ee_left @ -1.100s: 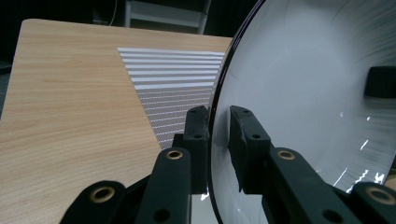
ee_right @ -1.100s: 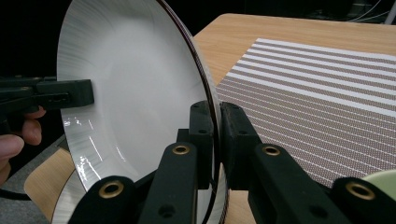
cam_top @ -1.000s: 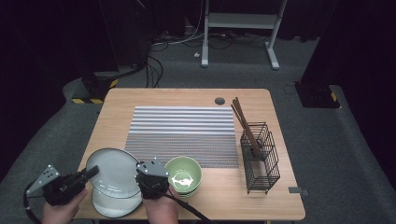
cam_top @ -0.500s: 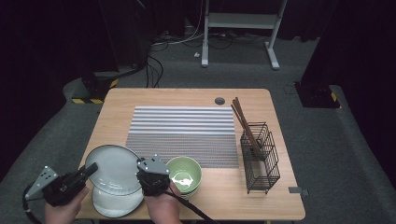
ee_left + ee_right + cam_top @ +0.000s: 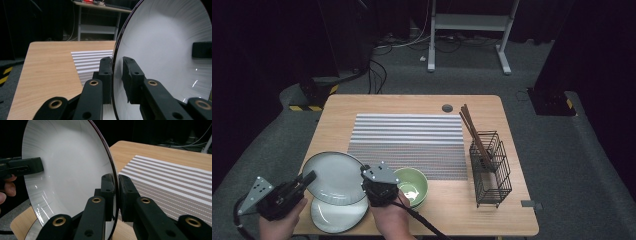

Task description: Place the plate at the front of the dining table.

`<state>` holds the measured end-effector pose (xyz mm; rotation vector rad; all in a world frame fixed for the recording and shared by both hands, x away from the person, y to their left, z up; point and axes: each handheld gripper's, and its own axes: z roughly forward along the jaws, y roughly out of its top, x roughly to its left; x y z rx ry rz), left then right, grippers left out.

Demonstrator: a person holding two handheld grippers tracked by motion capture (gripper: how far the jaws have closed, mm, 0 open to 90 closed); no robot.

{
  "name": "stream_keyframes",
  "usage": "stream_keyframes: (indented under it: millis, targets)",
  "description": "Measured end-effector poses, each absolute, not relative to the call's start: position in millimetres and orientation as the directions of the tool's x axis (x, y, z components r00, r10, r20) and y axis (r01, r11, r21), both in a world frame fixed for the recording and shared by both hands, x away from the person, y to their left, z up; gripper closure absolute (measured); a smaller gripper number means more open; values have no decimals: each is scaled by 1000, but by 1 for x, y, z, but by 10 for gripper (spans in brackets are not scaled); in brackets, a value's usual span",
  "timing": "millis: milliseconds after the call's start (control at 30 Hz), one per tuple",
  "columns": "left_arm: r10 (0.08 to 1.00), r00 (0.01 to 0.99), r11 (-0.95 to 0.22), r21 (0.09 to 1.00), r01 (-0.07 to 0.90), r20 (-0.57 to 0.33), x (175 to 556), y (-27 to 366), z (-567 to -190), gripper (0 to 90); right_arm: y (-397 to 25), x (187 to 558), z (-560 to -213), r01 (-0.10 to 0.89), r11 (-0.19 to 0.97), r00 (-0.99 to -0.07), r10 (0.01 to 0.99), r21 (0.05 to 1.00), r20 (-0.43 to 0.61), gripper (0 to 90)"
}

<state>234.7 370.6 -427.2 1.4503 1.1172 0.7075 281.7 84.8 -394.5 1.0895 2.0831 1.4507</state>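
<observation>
Grippers (image 5: 307, 178) and (image 5: 366, 175) clamp opposite rims of a tilted plate (image 5: 334, 176), lower left, above another plate (image 5: 334, 216); striped mat (image 5: 407, 145) lies bare above.

One camera high above, two riding close on the grippers.

We look forward and down from above the near edge of the bench (image 5: 462, 210). Our two gripper cameras sit right against the plate (image 5: 334, 177), facing it from opposite rims, and with the high view they share that plate and the striped mat (image 5: 407, 145).
</observation>
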Motion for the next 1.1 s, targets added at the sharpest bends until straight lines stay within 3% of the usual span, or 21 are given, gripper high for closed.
stream_keyframes:
  millis: [1100]
  targets:
    - [945, 311, 33, 976, 217, -101, 259, 325, -387, 781, 47, 324, -361, 317, 167, -670, 736, 934, 96, 822]
